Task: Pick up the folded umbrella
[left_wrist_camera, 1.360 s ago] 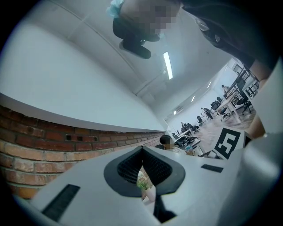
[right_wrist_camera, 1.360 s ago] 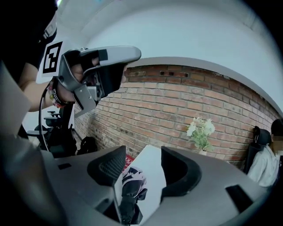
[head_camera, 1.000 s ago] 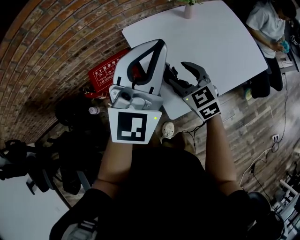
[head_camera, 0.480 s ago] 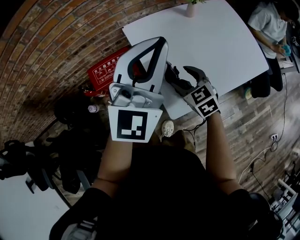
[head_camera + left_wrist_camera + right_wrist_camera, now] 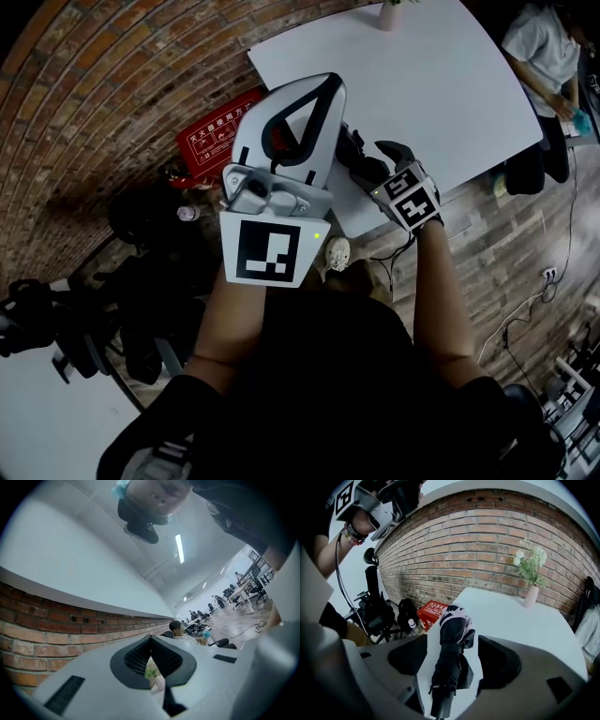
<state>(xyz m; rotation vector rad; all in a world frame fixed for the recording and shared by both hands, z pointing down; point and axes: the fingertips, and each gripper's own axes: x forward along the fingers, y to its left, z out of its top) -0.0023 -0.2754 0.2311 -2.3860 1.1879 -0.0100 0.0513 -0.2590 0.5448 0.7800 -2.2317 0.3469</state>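
two grippers are seen over the near corner of the white table (image 5: 441,84), and only one is at work. the right gripper (image 5: 454,662) is tilted down over the folded umbrella (image 5: 452,630). its jaws have just been opening and stand wide, with the umbrella between them but no pad pressed on it, so nothing is grasped yet.

the umbrella lies flat on the table, strapped shut. in the right gripper view its handle end is at 6 o'clock and its patterned canopy end toward 12 o'clock. its length is thus lined up with the gripper, and its narrow width is offered to the pads at 9 and 3 o'clock.

the left gripper (image 5: 323,89) is held up and nearly level, its tips clenched together on nothing, and is judged to be kept out of the way.

the umbrella sits close to the table's edge at 9 o'clock. beyond that edge a red box (image 5: 432,612) and a dark bag (image 5: 408,613) lie on the floor below, so little tabletop is offered to that jaw. open white surface is found at 3 o'clock, and the vase of flowers (image 5: 530,592) at 1 o'clock stands well apart.
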